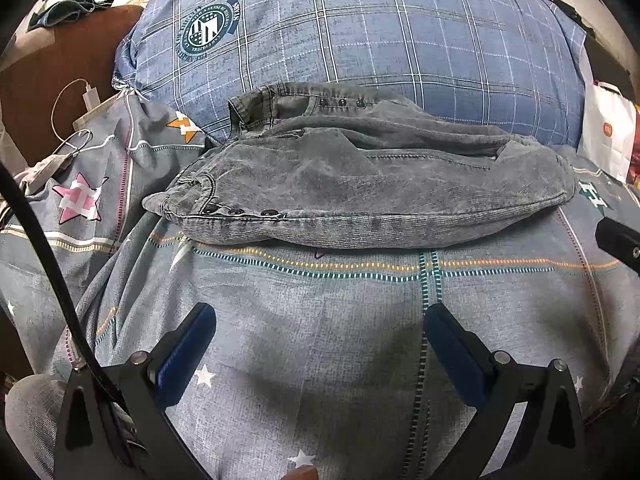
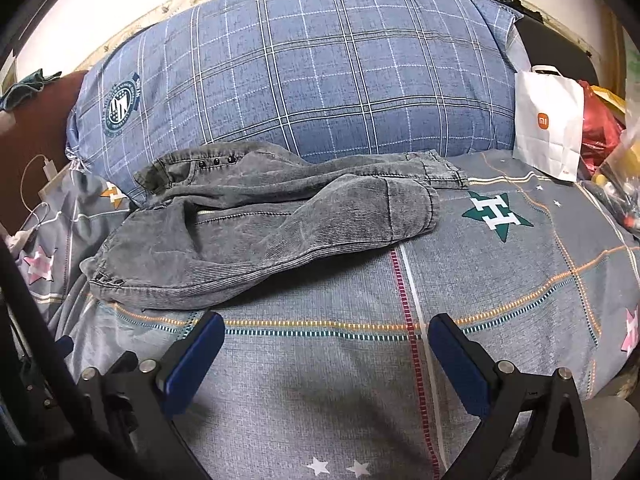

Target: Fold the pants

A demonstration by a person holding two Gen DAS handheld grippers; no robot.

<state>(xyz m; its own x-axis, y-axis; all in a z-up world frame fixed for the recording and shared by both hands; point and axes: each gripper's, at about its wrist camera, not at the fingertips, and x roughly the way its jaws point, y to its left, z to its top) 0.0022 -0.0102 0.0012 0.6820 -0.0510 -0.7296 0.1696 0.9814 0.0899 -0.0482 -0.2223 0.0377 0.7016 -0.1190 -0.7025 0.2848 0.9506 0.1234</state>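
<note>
Grey washed denim pants (image 1: 360,184) lie folded over in a loose bundle on the grey patterned bedsheet (image 1: 320,340), with the snap-button waistband at the left. They also show in the right wrist view (image 2: 256,232), legs ending at the right. My left gripper (image 1: 320,320) is open and empty, a short way in front of the pants' near edge. My right gripper (image 2: 326,330) is open and empty, just in front of the pants' near edge.
A big blue plaid pillow (image 2: 300,72) lies right behind the pants. A white paper bag (image 2: 548,120) and red bags stand at the right. A brown headboard (image 1: 48,80) with a charger cable and a hanger is at the left.
</note>
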